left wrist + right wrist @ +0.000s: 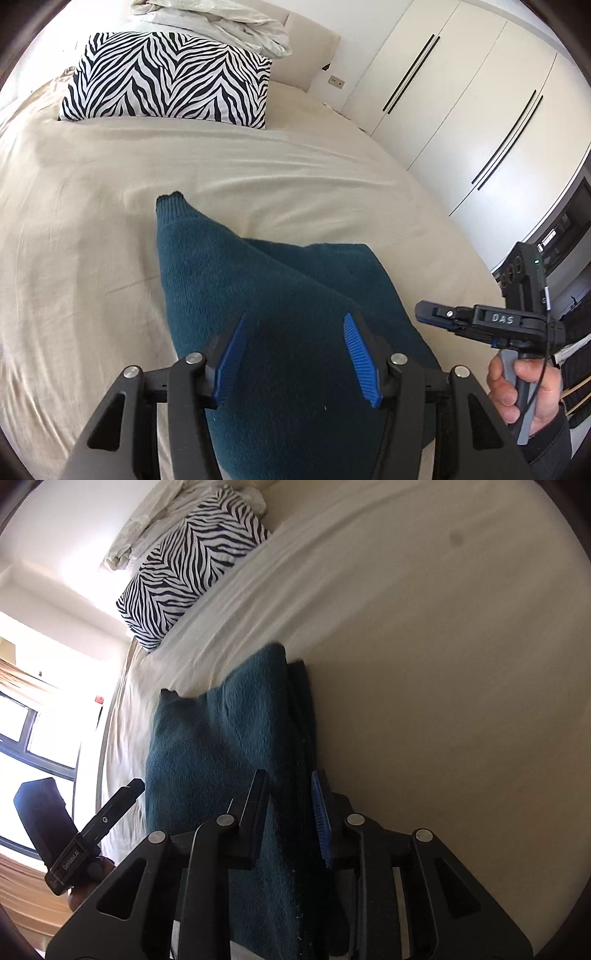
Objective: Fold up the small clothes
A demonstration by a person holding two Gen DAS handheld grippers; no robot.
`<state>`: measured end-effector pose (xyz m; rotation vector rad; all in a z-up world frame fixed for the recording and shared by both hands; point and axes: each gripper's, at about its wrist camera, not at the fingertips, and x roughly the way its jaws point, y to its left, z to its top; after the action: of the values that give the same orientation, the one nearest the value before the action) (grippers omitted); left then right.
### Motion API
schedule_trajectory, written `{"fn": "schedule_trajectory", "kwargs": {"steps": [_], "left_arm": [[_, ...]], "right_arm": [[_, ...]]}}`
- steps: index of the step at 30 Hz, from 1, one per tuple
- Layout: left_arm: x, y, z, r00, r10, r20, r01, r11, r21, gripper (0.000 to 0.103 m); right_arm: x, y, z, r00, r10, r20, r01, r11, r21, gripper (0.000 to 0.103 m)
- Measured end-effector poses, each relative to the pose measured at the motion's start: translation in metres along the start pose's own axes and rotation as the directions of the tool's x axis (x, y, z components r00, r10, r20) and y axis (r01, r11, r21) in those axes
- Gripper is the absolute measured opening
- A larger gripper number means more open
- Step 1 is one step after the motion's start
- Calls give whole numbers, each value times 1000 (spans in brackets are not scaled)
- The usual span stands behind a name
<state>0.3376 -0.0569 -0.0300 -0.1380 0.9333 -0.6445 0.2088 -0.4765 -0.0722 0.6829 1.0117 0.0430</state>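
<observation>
Nearest in the left wrist view, the left gripper (293,354) stands with its blue-padded fingers (360,360) spread wide, and nothing sits between them. Directly under and ahead of that gap lies the teal knit garment (266,295), folded on the beige bed sheet (92,229); its ribbed cuff end (168,206) points away from the gripper toward the head of the bed. Whether the fingertips touch the cloth cannot be told.

To the right of the garment, the right gripper (443,319) hovers just off its edge, held by the person's right hand (513,387).

In the right wrist view the right gripper (290,805) has its jaws set narrowly apart. The garment (221,738) runs from beneath the fingers forward, with its stacked folded edge (299,716) lying in line with the gap, but no clear pinch on the cloth shows. The left gripper (110,812) appears beside the garment's opposite edge.

Farther off, a zebra-print pillow (170,77) rests at the head of the bed, with crumpled white bedding (221,22) behind it. White wardrobe doors (461,92) stand beyond the bed's right side.
</observation>
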Motion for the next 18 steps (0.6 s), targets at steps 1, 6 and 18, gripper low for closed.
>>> {"fn": "schedule_trajectory", "kwargs": {"steps": [1,6,18], "left_arm": [[6,0,4,1000,13,-5,-13,1000,4,57],[49,9,4,988,105,-109,-106,994,3,57],[66,8,3,981,141,-130,-138,990,33,61]], "right_arm": [[-4,6,6,1000,18,25,-18,1000,-4,23],[29,50,36,989,148,-33,-149,987,-53,23],[81,9,54,988,153,-13,-151,984,98,11]]}}
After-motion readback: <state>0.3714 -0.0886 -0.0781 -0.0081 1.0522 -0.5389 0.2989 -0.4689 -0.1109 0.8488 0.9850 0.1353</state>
